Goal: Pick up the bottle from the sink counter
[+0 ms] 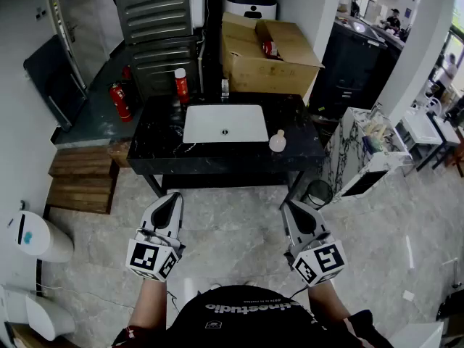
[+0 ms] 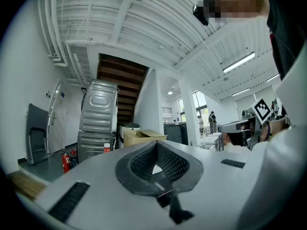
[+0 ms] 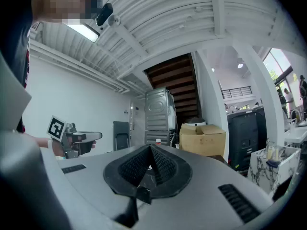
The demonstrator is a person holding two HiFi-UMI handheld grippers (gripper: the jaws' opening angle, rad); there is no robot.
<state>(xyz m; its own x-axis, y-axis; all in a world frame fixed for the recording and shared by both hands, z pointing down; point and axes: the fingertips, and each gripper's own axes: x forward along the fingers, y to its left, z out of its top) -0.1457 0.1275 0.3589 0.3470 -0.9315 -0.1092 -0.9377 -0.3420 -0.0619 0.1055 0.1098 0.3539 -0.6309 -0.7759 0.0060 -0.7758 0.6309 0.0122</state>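
Observation:
A small round pale bottle (image 1: 278, 141) stands on the black marble sink counter (image 1: 159, 147), just right of the white basin (image 1: 225, 124). A red spray can (image 1: 181, 85) and a small clear bottle (image 1: 225, 87) stand at the counter's back edge. My left gripper (image 1: 172, 196) and right gripper (image 1: 290, 205) hover side by side over the floor, short of the counter's front edge. Both point toward the counter with jaws shut and nothing between them. The left gripper view shows its pads (image 2: 144, 159) meeting, and the right gripper view shows the same of its pads (image 3: 160, 164).
An open cardboard box (image 1: 264, 53) sits behind the counter, beside a grey metal cabinet (image 1: 156, 27). Red fire extinguishers (image 1: 120, 101) stand at the left. A small dark bin (image 1: 317, 193) and a marble side unit (image 1: 362, 154) are at the right, wooden steps (image 1: 81, 176) at the left.

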